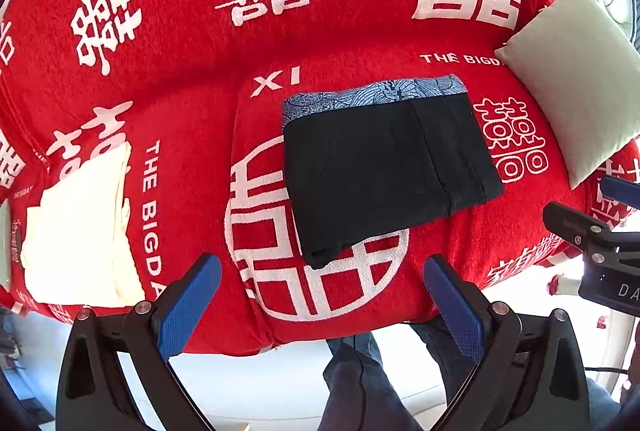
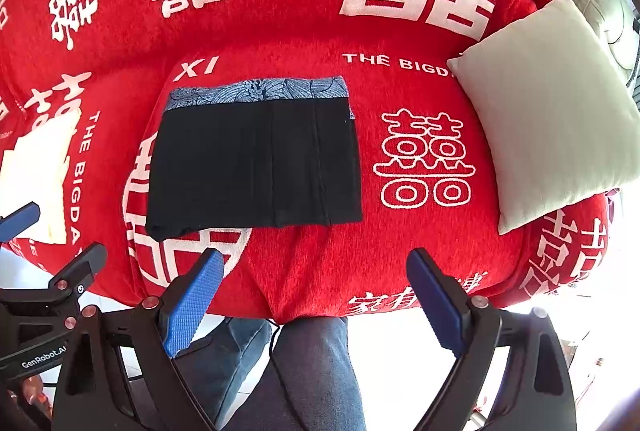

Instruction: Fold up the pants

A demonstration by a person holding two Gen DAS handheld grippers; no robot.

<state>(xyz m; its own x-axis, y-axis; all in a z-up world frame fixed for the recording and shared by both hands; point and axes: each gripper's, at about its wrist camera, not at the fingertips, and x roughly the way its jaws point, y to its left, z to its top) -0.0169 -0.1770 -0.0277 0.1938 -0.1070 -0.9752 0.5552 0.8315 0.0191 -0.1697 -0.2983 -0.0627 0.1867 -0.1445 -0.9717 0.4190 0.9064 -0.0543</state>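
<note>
- The black pants lie in the middle of the frame as a compact folded rectangle on the red sofa cover. A blue patterned band shows along their upper edge; whether it is a waistband or lining I cannot tell.
- Judging by that neat shape, the folding looks finished or nearly so.
- The left tongs are spread wide at the bottom of the left wrist view, holding nothing and apart from the cloth.
- The right tongs are likewise spread and empty, just below the pants' lower edge in the right wrist view.
- If anything is left, it is likely a light tidy of the lower left corner, where the layers look slightly bunched.
- Readable writing on the cover: "THE BIGDA…", "XI", and large white double-happiness characters.
- The neighbouring tool at lower left reads "GenRobot.AI".
- A pale cushion sits at the right and a cream folded cloth at the left, both well apart from the pants.
</note>
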